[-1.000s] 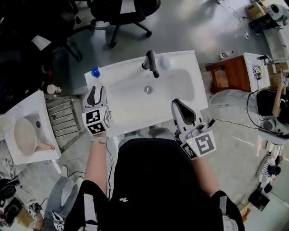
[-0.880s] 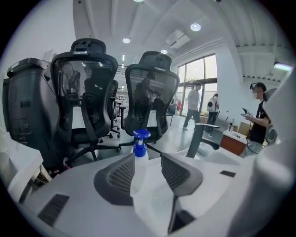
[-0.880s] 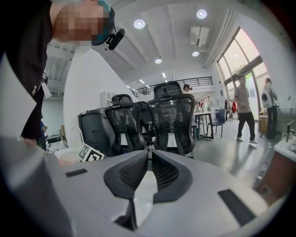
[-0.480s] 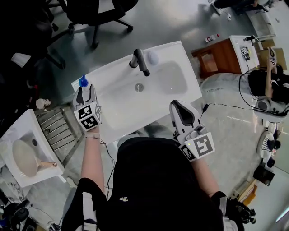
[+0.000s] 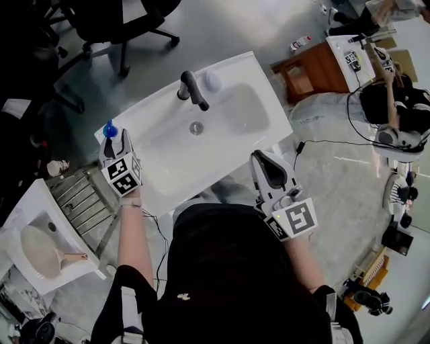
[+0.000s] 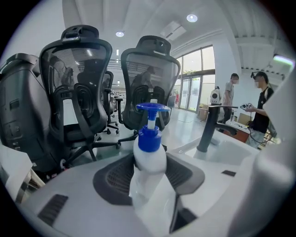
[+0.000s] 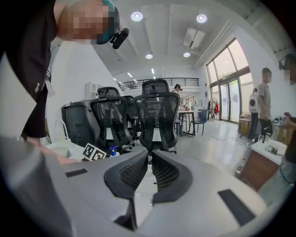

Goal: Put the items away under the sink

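Observation:
A white pump bottle point(image 5: 109, 127) with a blue head stands at the left corner of the white sink point(image 5: 228, 144). My left gripper point(image 5: 111, 140) reaches it from the near side. In the left gripper view the bottle point(image 6: 149, 155) fills the gap between both pads, and the left gripper point(image 6: 149, 172) is shut on it. My right gripper point(image 5: 267, 163) hovers by the sink's near right edge, shut and holding nothing. The right gripper point(image 7: 149, 159) looks across the basin toward the distant bottle point(image 7: 112, 151). A small white rounded item point(image 5: 212, 80) lies beside the black faucet point(image 5: 191, 90).
A second white basin point(image 5: 41, 222) with a wooden-handled brush sits low at the left, next to a metal rack point(image 5: 80, 195). A wooden cabinet point(image 5: 310, 72) and a seated person point(image 5: 396, 114) are at the right. Office chairs point(image 5: 127, 20) stand beyond the sink.
My left gripper has moved forward to the pump bottle and its jaws now hold it. The head view has swung, shifting the sink up and left. The right gripper stays about where it was.

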### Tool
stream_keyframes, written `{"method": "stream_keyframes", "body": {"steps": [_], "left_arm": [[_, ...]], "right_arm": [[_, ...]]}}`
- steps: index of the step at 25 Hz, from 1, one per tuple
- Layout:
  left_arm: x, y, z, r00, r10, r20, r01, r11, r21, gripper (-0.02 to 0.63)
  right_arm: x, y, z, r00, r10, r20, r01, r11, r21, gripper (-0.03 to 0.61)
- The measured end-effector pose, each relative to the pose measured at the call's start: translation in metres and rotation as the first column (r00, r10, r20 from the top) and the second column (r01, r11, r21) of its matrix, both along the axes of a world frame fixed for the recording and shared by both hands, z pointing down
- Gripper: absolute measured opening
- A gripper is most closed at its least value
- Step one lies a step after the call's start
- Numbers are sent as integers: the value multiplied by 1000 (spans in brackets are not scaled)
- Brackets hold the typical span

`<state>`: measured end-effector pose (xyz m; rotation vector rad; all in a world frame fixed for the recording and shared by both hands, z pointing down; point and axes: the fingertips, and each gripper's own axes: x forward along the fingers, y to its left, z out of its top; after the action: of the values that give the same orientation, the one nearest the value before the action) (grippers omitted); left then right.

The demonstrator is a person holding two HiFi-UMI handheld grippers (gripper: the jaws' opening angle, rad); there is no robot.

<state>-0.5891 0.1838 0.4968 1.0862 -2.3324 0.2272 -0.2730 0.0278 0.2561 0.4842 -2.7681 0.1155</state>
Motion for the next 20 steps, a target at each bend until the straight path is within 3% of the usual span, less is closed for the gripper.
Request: {"method": "stream_keyframes", "body": {"steps": [12, 20], "left_arm": [[18, 9, -13, 999, 34, -10, -35, 999, -25, 209], [44, 4, -36, 993, 122, 2, -122, 993, 0, 209]], "right_arm": [[19, 3, -1, 999, 33, 21, -33, 999, -4, 44], [29, 11, 2, 997, 67, 33, -66, 998, -17, 44]]}}
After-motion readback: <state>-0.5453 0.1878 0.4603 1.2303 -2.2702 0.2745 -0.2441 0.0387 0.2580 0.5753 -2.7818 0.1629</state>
